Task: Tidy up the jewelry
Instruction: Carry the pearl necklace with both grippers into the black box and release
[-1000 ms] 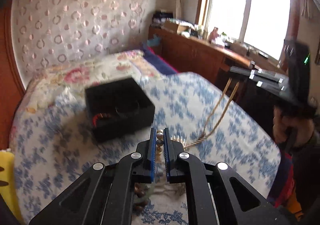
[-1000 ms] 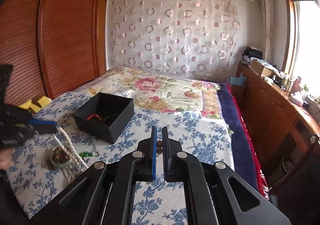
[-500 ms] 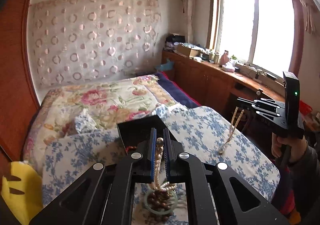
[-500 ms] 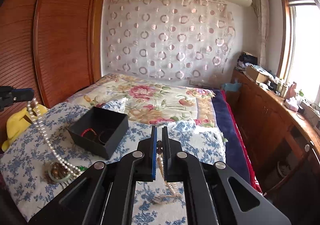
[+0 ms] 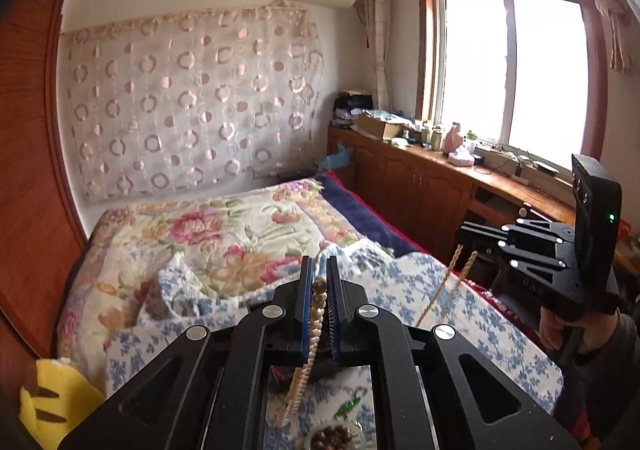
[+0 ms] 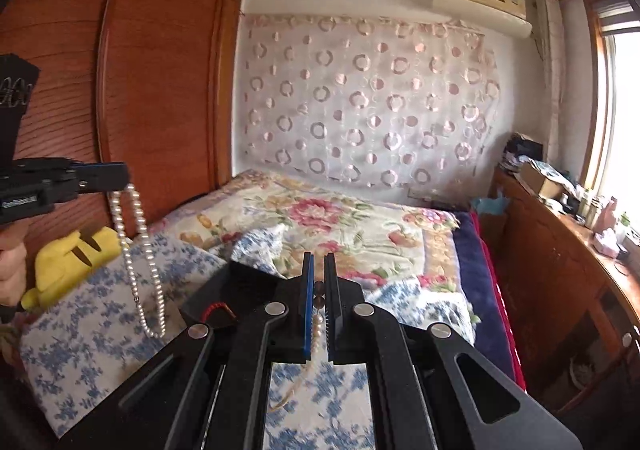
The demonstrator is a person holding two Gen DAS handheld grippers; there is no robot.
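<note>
While both grippers are raised above the bed, we hold a pearl strand in each.

In the left wrist view our left gripper (image 5: 319,284) is clamped on a necklace (image 5: 309,346) that has brown beads at the top and hangs down as a doubled pearl string; the right wrist view shows its loop dangling clear of the blue-flowered cover (image 6: 80,334). Our right gripper (image 6: 318,290) pinches a second strand (image 6: 316,326), brown beads between the fingers and pearls trailing below; from the left it shows as two thin lines hanging from the tips. Below the right gripper sits the black box (image 6: 224,298) with a red bracelet (image 6: 214,310) inside. Under the left gripper a small dish (image 5: 334,438) of brown beads rests on the cover, a green trinket (image 5: 351,404) just beside it. A yellow plush (image 6: 72,258) lies at the cover's edge by the wardrobe (image 6: 160,90).
</note>
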